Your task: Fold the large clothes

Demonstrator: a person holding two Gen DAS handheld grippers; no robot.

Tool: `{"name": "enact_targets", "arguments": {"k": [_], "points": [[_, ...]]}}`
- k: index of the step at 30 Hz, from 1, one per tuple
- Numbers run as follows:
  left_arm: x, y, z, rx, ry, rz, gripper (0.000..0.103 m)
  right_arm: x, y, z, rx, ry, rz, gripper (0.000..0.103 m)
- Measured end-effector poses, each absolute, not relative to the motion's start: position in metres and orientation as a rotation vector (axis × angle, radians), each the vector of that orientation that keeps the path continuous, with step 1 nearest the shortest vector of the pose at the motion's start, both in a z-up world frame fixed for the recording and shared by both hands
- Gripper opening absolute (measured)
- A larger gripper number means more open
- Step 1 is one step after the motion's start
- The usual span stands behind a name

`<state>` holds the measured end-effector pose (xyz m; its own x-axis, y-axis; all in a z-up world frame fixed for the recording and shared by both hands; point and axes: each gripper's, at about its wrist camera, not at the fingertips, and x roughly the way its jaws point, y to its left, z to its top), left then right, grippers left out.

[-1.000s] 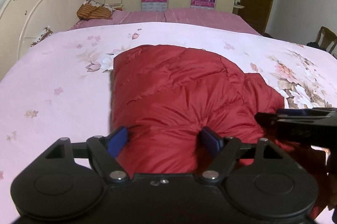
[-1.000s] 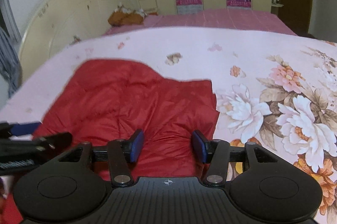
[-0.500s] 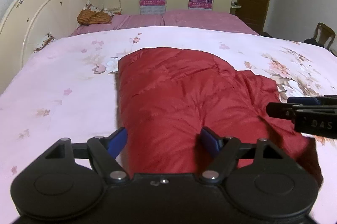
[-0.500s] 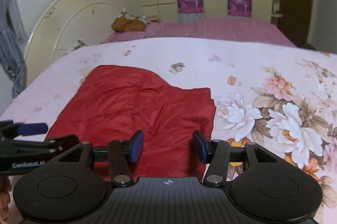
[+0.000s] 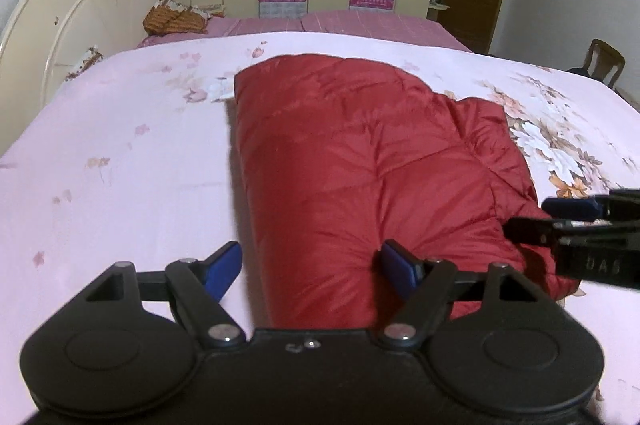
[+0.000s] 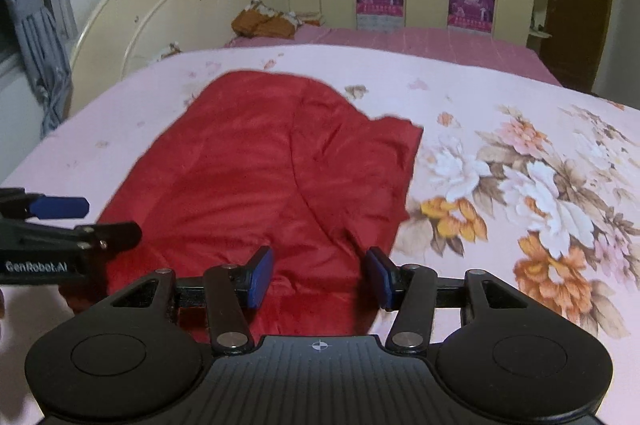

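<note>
I am looking at the red padded jacket (image 5: 360,161) lying on the floral bedspread (image 5: 120,153), its long axis running away from both claws toward the headboard (image 5: 80,9), with the left claw (image 5: 310,265) standing wide and the right claw (image 6: 318,277) half-open, both straddling its near edge without gripping.

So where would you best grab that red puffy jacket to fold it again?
Probably the near edge of the red jacket, coming low from the front: it bulges thick between the left gripper pads, while the far end lies flat on the bedspread.
</note>
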<state>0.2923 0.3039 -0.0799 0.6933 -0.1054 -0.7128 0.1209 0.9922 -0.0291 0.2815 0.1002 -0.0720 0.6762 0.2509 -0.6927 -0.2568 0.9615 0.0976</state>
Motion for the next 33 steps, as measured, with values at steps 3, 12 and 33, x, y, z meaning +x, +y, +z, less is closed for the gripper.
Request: {"name": "enact_targets", "arguments": {"k": [3,12,33], "points": [[0.294,0.306,-0.084,0.012,0.800,-0.123,0.077,0.281,0.100,-0.083,-0.027,0.807,0.254,0.051],[0.306,0.308,-0.095,-0.011,0.823,-0.111,0.077,0.304,0.098,-0.115,0.005,0.897,0.230,0.053],[0.268,0.266,-0.063,0.039,0.837,0.110,0.103,0.280,0.078,-0.079,-0.082,0.828,0.130,0.101]]}}
